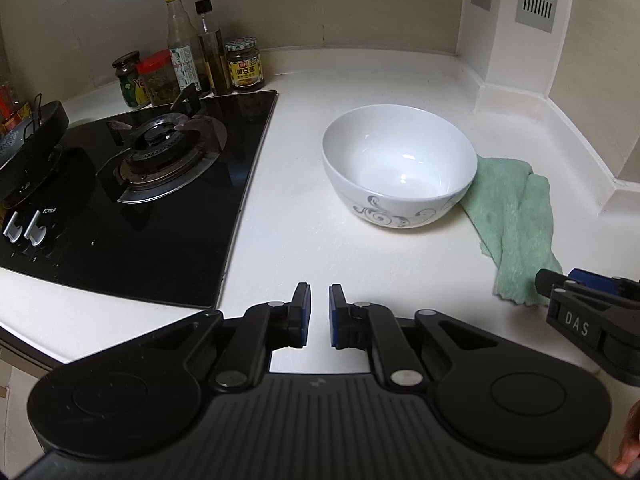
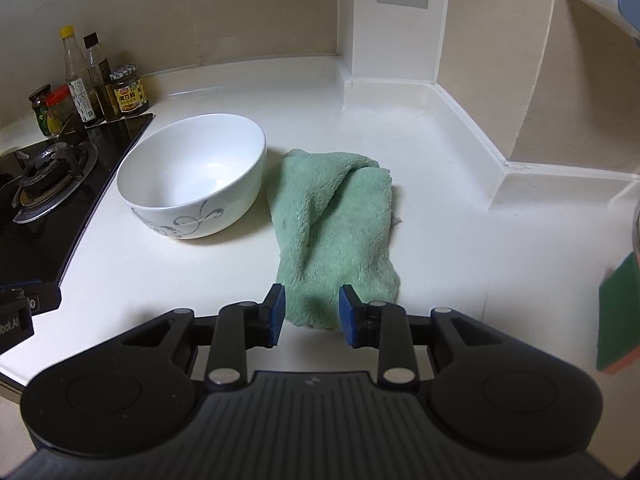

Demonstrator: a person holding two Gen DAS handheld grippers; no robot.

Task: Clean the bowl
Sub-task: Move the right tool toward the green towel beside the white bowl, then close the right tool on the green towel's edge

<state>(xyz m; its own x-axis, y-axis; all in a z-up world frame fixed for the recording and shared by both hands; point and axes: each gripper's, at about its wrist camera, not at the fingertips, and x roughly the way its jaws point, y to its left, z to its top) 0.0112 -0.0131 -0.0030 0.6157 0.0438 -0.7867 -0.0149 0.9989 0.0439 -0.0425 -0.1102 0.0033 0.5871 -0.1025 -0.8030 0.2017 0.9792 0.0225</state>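
Note:
A white bowl [image 1: 400, 168] [image 2: 192, 176] with grey swirl markings stands upright on the white counter, and its inside looks bare. A folded green cloth [image 1: 516, 216] [image 2: 336, 232] lies just right of the bowl, touching its side. My left gripper [image 1: 319, 300] hovers near the counter's front edge, well short of the bowl, its fingers a narrow gap apart with nothing between them. My right gripper [image 2: 312, 304] is open, its fingertips on either side of the cloth's near end. It shows at the right edge of the left wrist view [image 1: 560, 286].
A black glass gas hob [image 1: 152, 200] [image 2: 48, 184] lies left of the bowl, with bottles and jars [image 1: 200, 64] [image 2: 88, 84] behind it. A raised ledge and wall column [image 2: 400, 80] bound the back right. A green sponge [image 2: 620, 320] is at the right edge.

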